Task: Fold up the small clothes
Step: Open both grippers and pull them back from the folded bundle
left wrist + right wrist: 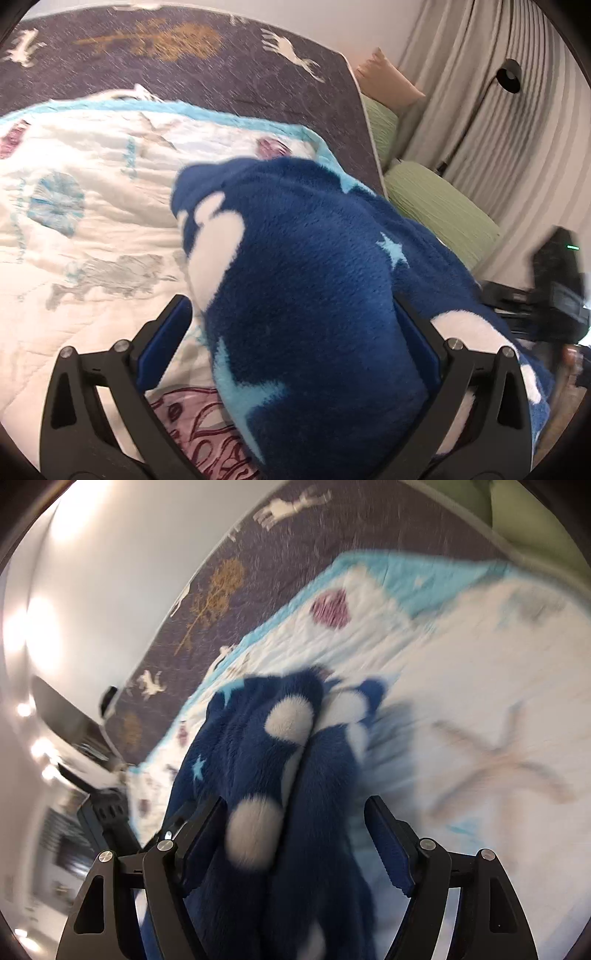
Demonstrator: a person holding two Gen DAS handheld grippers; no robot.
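A blue fleece garment [317,295] is bunched, not yet flat, on the white quilt [92,221] near the bed's edge. Between the spread jaws of the left gripper [295,350] and right gripper [295,834] it lies released; folding is judged barely begun.

Bed: covered by a dark grey spread [221,74] printed with white animals and gold trees.
On the spread: white quilt [92,206], aqua-edged, sea-creature print.
On the quilt: bunched blue fleece [314,258], white patches, pale stars.
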